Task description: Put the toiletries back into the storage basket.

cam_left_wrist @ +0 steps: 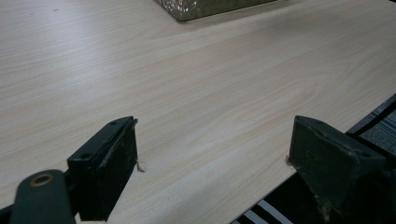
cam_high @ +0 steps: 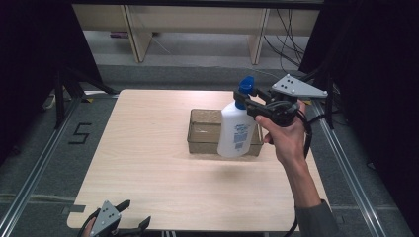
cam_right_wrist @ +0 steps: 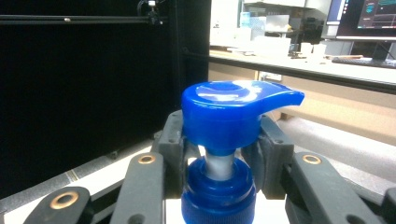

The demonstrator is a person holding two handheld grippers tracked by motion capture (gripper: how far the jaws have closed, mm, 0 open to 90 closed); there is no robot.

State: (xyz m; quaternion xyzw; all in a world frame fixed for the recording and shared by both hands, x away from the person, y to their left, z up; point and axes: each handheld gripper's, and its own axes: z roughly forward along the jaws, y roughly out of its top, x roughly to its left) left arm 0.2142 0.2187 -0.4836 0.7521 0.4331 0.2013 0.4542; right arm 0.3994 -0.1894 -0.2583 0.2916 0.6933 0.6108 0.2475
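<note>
**A:** Where was the bottle at that point?

**B:** Off the table, hanging from the right gripper. The jaws were pinching it at the neck, just under the blue pump head, with the body dangling over the right end of the tray. It leaned a little rather than hanging plumb.

**A:** And the left gripper?

**B:** Spread wide with nothing between the jaws, parked low at the table's near edge, well apart from the work.

**A:** How would you have handled the step well?

**B:** I judged it a carry with the tray as the place in question. A neck grip lets a heavy body swing, so I'd have moved slowly, kept the wrist level and let the bottle settle before lowering. The base should clear the tray's near wall entirely, then go straight down, not in at an angle, or it could catch the rim and tip.

**A:** Room to move?

**B:** Plenty to the left: the table was bare wood from the tray to its left edge. The right was tighter. The hand sat close to the table's right edge, with a rail and dark frame just beyond. I'd have kept any swing inward, toward the middle.
</note>
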